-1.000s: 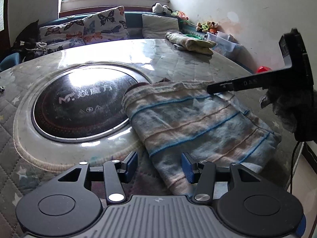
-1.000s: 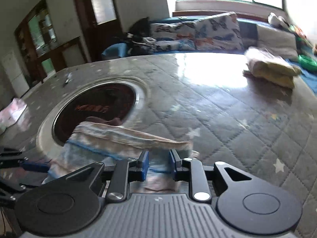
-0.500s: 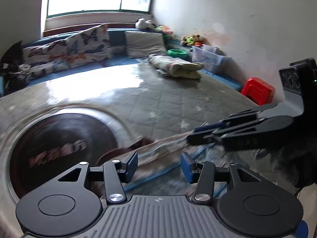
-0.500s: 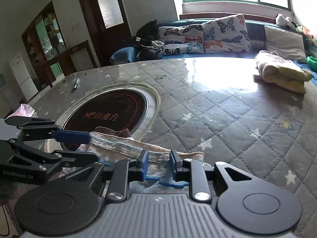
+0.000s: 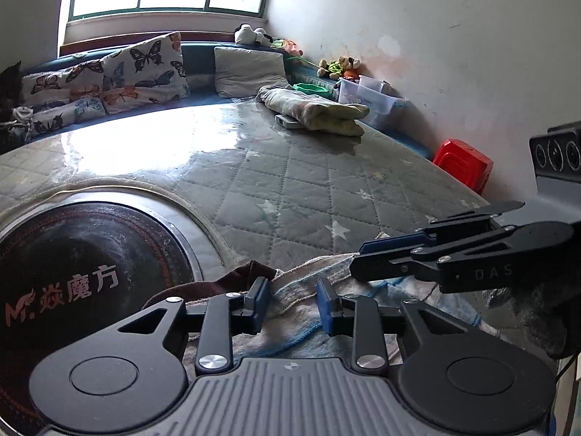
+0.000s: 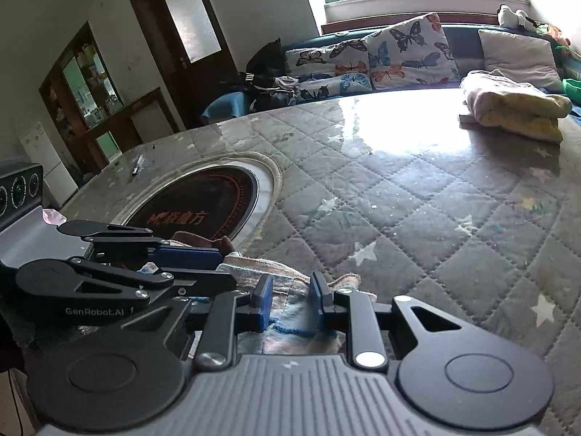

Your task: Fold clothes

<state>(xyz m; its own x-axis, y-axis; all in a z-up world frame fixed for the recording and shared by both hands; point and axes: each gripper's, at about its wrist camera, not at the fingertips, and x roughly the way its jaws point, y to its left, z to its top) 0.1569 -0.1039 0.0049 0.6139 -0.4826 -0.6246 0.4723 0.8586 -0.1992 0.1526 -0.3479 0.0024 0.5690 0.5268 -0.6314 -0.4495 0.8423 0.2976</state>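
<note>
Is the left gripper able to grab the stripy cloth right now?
Probably yes. The left gripper sits right over the striped cloth, its jaws closing with the edge between them and nothing blocking. The right gripper already pinches it alongside.

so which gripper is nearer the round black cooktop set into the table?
Left. The left gripper works the striped garment right at the cooktop rim, jaws closing with cloth between them. The right gripper, shut on the garment, sits further out over the quilted table cover.

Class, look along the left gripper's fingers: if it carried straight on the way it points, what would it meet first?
The left gripper would most likely meet the striped cloth first: the cloth's edge already lies between its closing jaws. Past that edge lies the quilted table cover, though depth is hard to judge.
</note>
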